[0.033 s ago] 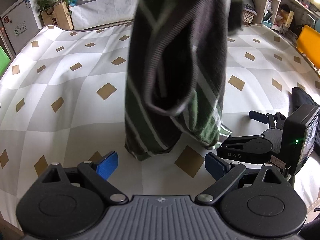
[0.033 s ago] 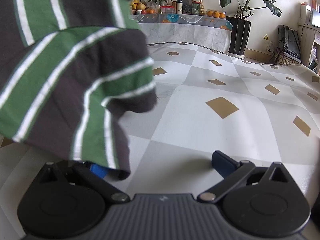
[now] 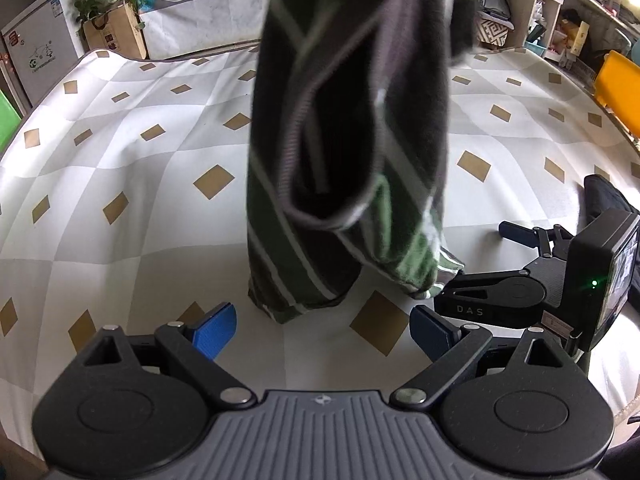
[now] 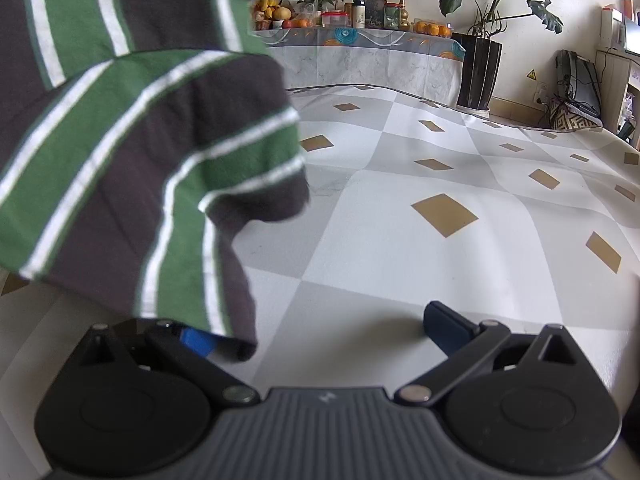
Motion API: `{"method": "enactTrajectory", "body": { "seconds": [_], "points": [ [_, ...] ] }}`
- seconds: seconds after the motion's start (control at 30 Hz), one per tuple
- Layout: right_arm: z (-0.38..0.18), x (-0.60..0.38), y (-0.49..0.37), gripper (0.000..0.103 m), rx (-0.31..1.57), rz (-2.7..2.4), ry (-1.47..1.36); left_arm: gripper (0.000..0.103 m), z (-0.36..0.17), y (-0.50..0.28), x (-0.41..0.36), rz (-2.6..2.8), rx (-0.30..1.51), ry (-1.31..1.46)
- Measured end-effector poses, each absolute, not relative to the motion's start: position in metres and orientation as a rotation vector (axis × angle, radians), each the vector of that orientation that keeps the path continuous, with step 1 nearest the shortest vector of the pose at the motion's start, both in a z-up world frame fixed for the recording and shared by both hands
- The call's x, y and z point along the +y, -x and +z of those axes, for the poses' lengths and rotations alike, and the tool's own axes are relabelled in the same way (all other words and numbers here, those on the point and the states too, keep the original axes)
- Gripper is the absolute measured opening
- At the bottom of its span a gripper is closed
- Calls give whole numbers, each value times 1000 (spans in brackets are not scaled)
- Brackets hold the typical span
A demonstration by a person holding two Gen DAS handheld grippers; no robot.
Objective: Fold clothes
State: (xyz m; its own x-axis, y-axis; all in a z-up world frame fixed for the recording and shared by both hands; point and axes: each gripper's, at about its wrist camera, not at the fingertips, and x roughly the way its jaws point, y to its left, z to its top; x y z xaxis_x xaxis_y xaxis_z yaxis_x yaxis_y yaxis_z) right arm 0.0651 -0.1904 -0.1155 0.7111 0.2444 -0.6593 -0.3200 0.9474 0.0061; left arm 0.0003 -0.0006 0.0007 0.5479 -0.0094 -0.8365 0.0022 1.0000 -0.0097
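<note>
A striped garment point(image 3: 348, 140) in dark grey, green and white hangs from above the frame, its lower end touching the checked cloth point(image 3: 140, 184) on the surface. My left gripper point(image 3: 324, 330) is open and empty, just in front of the hanging hem. My right gripper point(image 4: 316, 330) is open; the garment point(image 4: 132, 168) drapes over its left finger point(image 4: 196, 340), not clamped. The right gripper also shows in the left wrist view point(image 3: 516, 252), low at the right beside the garment's lower edge.
The surface is covered by a white and grey cloth with tan diamonds point(image 4: 444, 214). A side table with fruit and jars point(image 4: 352, 28) stands at the back, with a potted plant point(image 4: 480, 64) beside it. A yellow chair point(image 3: 618, 92) is at the right edge.
</note>
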Motion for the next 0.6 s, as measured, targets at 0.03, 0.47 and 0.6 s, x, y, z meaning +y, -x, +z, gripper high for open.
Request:
{"method": "enactTrajectory", "body": {
  "seconds": [0.03,0.47,0.6],
  "points": [
    [-115,-190,-65,103,714,314,112,94,1,-1,-1,-8,992,11],
    [-115,-190,-65,103,714,314,111,94,-3,-1,5,23,1007,3],
    [-115,-191,-65,103,714,314,111,94,-4,-1,6,32,1013,-3]
  ]
}}
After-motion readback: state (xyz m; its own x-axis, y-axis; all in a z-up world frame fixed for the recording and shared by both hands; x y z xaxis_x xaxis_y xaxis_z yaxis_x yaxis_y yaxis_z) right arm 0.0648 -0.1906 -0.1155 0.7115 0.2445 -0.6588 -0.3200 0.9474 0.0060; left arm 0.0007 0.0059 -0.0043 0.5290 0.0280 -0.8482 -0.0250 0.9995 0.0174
